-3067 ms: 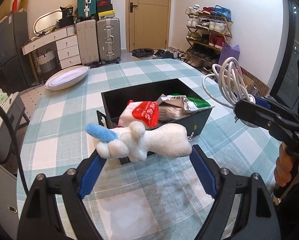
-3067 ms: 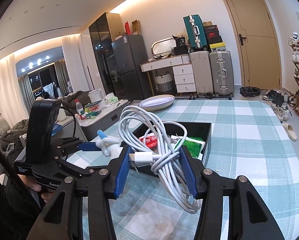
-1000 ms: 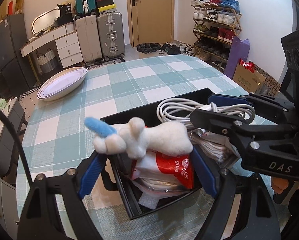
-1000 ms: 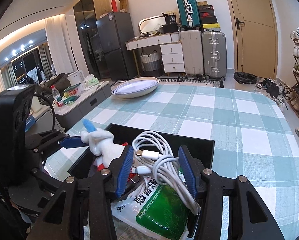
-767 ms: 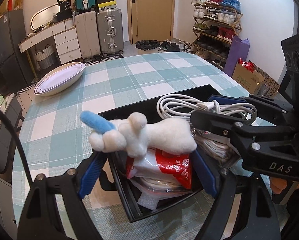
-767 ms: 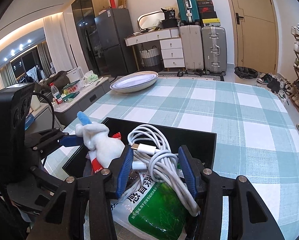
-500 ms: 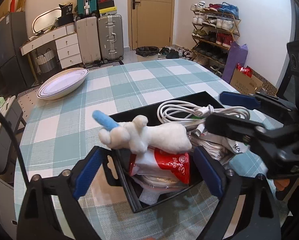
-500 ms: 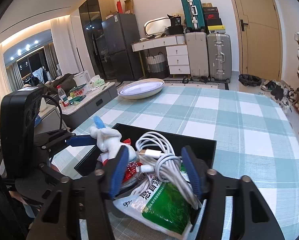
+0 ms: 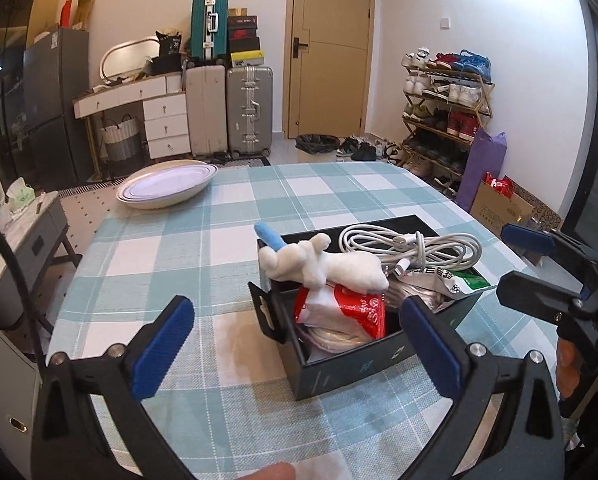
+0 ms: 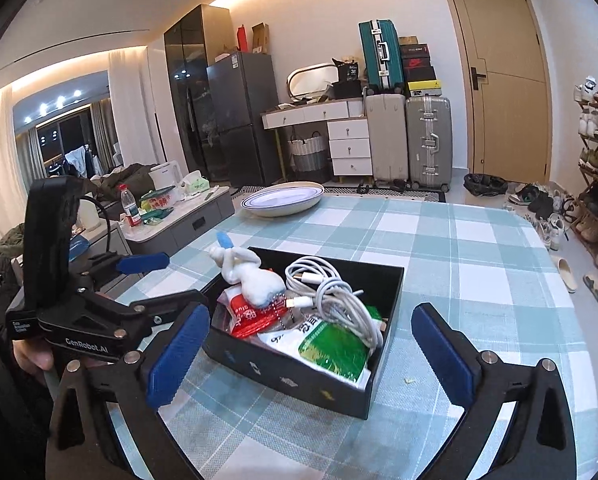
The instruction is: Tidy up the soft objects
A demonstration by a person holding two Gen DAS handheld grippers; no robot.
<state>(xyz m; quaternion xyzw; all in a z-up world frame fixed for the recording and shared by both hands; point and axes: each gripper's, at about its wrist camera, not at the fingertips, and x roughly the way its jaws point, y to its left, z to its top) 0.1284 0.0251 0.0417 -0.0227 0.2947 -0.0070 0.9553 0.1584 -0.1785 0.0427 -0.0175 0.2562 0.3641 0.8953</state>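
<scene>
A black box [image 9: 363, 364] [image 10: 299, 380] stands on the checked tablecloth. In it lie a white plush toy with a blue tip [image 9: 323, 264] [image 10: 247, 276], a coiled white cable [image 9: 415, 244] [image 10: 331, 292], a red-and-white packet [image 9: 347, 312] [image 10: 243, 314] and a green packet [image 9: 469, 282] [image 10: 331, 350]. My left gripper [image 9: 295, 344] is open and empty, held back from the box's near left corner. My right gripper [image 10: 311, 348] is open and empty in front of the box. Each gripper shows in the other view, the right [image 9: 539, 264] and the left [image 10: 155, 280].
A white oval plate [image 9: 165, 188] [image 10: 283, 198] sits at the table's far left. The table [image 9: 155, 240] has checked cloth around the box. Suitcases, a dresser, a door and a shoe rack stand beyond. A low side table with bottles stands to the left.
Both grippers opened and drew back from the box. The plush toy and the cable, held before, now lie in the box.
</scene>
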